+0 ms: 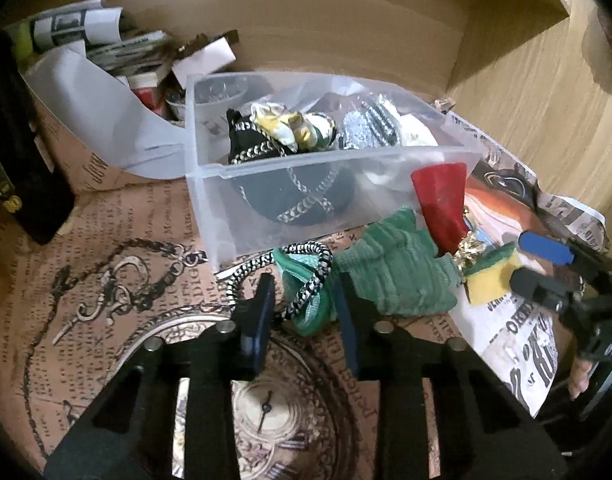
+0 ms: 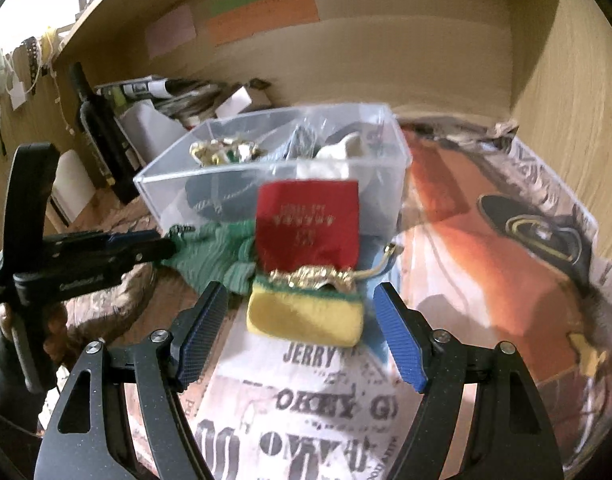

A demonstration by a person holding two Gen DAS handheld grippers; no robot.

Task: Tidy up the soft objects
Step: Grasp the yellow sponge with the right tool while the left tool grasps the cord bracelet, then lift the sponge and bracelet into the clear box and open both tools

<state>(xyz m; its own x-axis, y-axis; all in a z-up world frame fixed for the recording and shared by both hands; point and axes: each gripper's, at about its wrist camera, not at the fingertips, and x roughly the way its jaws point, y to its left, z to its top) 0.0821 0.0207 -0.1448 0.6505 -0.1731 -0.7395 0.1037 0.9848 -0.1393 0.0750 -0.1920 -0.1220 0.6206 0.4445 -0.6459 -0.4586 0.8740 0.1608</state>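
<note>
The left gripper (image 1: 306, 304) had its fingers pinching the green cloth (image 1: 389, 276) and its cord on the counter; the right gripper (image 2: 302, 332) – fingers spread – flanked the yellow sponge (image 2: 306, 316), untouched.

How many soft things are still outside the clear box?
4 that I can see: a green mesh pouch between the left tongs, green knitted cloth beside it, a red pouch against the box, and a yellow sponge. Others may be hidden.

Left gripper (image 1: 304, 300) narrowed, right gripper (image 2: 302, 320) wide.
</note>
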